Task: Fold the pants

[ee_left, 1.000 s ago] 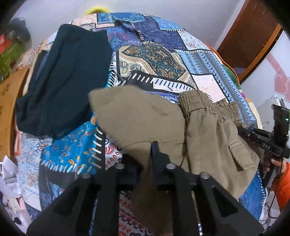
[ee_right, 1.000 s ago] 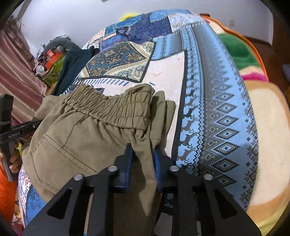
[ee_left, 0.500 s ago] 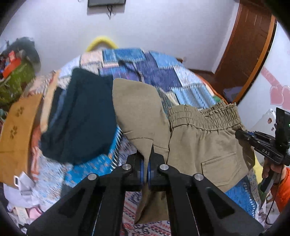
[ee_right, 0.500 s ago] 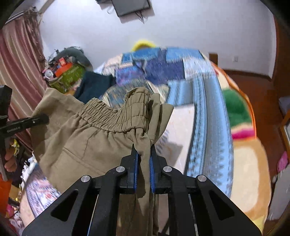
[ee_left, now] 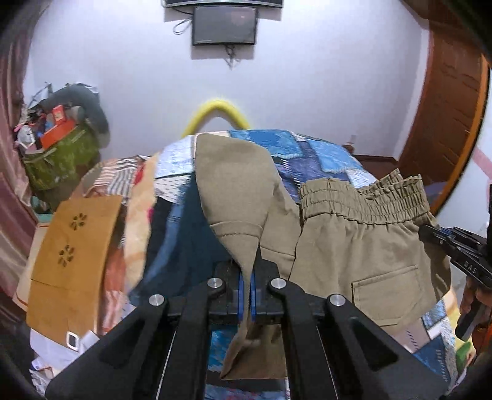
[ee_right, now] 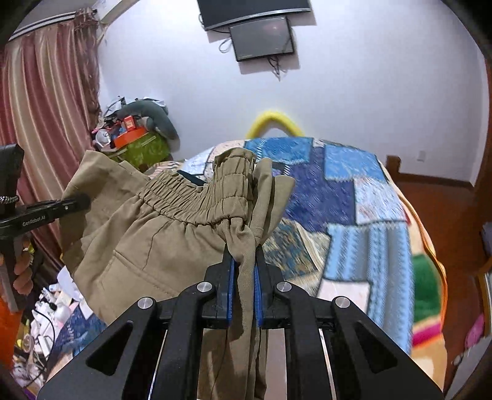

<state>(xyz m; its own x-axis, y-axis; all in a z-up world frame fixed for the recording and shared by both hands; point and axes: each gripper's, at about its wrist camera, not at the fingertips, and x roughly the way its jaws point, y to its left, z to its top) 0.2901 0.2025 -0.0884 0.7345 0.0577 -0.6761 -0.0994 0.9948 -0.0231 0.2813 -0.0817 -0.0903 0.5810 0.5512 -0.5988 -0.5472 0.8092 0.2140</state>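
Olive-khaki pants [ee_left: 353, 255] hang in the air between my two grippers, above the bed. My left gripper [ee_left: 245, 270] is shut on a leg end with its hem. My right gripper [ee_right: 243, 255] is shut on bunched fabric just below the elastic waistband [ee_right: 196, 203]. In the left wrist view the right gripper [ee_left: 455, 246] shows at the far right edge of the pants. In the right wrist view the left gripper [ee_right: 61, 206] shows at the far left, on the pants [ee_right: 138, 246].
A patchwork blue bedspread [ee_right: 353, 215] covers the bed below. A dark teal garment [ee_left: 184, 246] lies on it at left. A tan cardboard piece [ee_left: 73, 246] and clutter [ee_left: 58, 147] stand left. A wall screen [ee_left: 224, 24] and wooden door [ee_left: 446, 123] are beyond.
Both grippers have risen and tilted up, lifting the pants off the bedspread. The pants now hang spread between them, and the wall and screen have come into view.
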